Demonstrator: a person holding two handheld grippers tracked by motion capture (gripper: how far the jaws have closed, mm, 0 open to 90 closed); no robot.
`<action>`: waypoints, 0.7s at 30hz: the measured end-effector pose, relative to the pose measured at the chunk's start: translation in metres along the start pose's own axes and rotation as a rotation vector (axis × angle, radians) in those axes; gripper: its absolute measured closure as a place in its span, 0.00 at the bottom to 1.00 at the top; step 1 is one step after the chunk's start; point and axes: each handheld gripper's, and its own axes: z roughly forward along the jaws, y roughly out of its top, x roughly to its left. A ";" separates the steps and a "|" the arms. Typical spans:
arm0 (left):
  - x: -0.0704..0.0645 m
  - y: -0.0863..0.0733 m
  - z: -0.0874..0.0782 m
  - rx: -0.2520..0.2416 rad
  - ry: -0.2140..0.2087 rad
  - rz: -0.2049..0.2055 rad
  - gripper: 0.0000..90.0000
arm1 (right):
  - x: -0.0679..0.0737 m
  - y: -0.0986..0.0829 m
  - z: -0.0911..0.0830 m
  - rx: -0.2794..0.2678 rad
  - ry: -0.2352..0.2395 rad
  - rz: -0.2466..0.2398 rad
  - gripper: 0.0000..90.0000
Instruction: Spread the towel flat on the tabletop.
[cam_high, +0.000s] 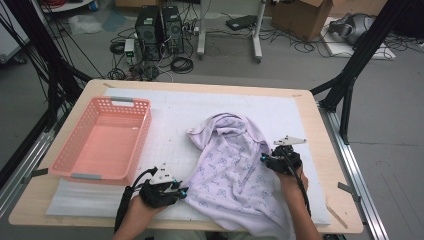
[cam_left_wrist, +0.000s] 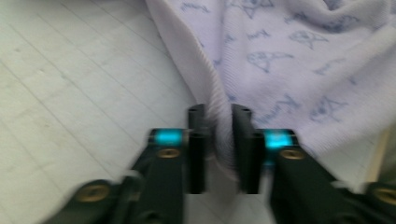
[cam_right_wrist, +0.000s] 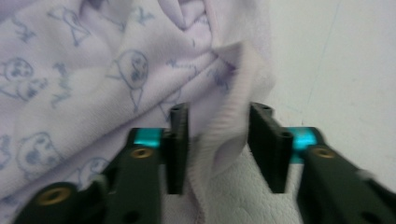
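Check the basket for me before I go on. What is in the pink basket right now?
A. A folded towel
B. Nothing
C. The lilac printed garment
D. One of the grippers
B. The pink basket sits bare at the table's left, while the lilac garment lies beside it on the white mat, its edges between the jaws of the left gripper and the right gripper.

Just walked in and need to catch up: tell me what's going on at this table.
A person is working on a pale lilac printed garment spread on the white mat, with a gripper in each hand. The left gripper has its jaws closed on the garment's ribbed edge. The right gripper straddles a ribbed fold at the other side, jaws apart and not yet clamped. A pink basket sits empty to the left, apart from the garment.
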 end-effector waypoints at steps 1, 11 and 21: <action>0.002 0.003 0.001 -0.017 0.003 -0.010 0.59 | -0.001 -0.001 0.000 0.024 0.009 -0.009 0.84; 0.026 0.037 0.026 -0.147 0.057 -0.044 0.47 | -0.013 -0.043 -0.051 0.055 0.045 -0.088 0.91; 0.040 0.049 0.048 -0.177 0.104 -0.048 0.46 | -0.014 -0.060 -0.087 0.000 0.119 -0.089 0.63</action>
